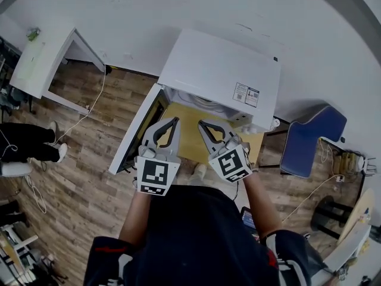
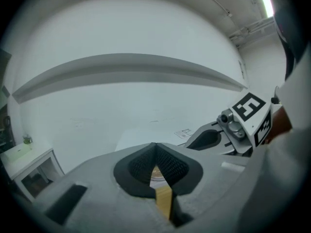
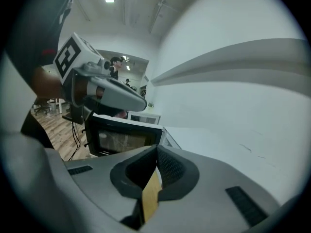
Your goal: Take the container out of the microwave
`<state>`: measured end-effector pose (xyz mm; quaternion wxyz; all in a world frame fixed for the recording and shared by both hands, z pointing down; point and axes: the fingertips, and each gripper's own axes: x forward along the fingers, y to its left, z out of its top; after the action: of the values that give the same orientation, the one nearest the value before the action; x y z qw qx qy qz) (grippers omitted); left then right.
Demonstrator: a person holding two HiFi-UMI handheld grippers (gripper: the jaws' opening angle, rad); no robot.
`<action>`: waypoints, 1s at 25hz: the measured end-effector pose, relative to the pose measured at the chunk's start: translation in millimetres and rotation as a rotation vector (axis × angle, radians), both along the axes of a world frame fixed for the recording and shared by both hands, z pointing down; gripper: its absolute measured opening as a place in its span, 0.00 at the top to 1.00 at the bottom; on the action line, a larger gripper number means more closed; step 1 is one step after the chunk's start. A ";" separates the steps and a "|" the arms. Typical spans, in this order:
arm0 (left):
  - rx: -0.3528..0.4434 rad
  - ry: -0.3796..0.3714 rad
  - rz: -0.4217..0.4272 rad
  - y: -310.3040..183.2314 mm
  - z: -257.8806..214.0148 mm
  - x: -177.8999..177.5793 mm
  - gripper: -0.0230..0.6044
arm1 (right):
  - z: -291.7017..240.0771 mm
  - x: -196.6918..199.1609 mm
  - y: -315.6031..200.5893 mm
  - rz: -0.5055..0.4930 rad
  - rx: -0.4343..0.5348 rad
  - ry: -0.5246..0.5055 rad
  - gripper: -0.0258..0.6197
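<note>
The white microwave (image 1: 220,70) stands on a yellow wooden table (image 1: 187,137), seen from above, with its door (image 1: 134,133) swung open to the left. Its top hides the inside, so no container shows in the head view. My left gripper (image 1: 177,120) hangs just in front of the opening, jaws shut and empty. My right gripper (image 1: 200,123) is beside it, also shut and empty. In the left gripper view the shut left gripper (image 2: 155,144) points over the microwave's top (image 2: 141,137). In the right gripper view the shut right gripper (image 3: 156,147) has the dark door (image 3: 124,136) to its left.
A white desk (image 1: 41,58) stands at the far left and a blue chair (image 1: 312,139) at the right. A person's legs (image 1: 30,145) and cables lie on the wooden floor at the left. A plain white wall rises behind the microwave.
</note>
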<state>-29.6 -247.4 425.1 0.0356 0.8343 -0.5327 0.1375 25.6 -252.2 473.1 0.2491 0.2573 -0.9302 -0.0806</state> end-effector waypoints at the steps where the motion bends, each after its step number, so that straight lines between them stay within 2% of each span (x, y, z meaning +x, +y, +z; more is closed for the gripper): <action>1: -0.003 -0.002 0.009 -0.7 1.1 -2.4 0.94 | 9.0 -2.5 -0.4 -0.002 -0.009 0.024 0.95; 6: -0.023 -0.004 0.036 -2.7 10.4 -13.6 0.94 | 70.7 -11.3 -3.5 -0.030 -0.132 0.115 0.95; 9: -0.044 0.002 0.054 -3.0 18.4 -15.6 0.94 | 103.6 -8.1 -11.3 -0.036 -0.165 0.198 0.95; 15: -0.076 -0.019 0.046 -3.8 35.2 -22.1 0.94 | 147.1 1.1 -45.1 0.041 -0.161 0.348 0.95; 20: -0.096 -0.039 0.041 -2.0 43.5 -25.2 0.94 | 168.3 2.7 -75.6 0.098 -0.144 0.405 0.95; 21: -0.099 -0.040 0.040 -1.9 44.7 -26.0 0.94 | 173.9 3.4 -79.3 0.097 -0.150 0.421 0.94; 22: -0.101 -0.041 0.038 -1.9 45.5 -26.8 0.94 | 178.9 4.3 -82.6 0.097 -0.153 0.439 0.86; 25: -0.103 -0.042 0.034 -3.0 46.8 -29.0 0.94 | 185.6 6.6 -94.8 0.109 -0.117 0.478 0.82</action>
<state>-58.6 -250.4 472.0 0.0649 0.8373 -0.5112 0.1826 32.2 -347.0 658.8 0.4803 0.2656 -0.8328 -0.0717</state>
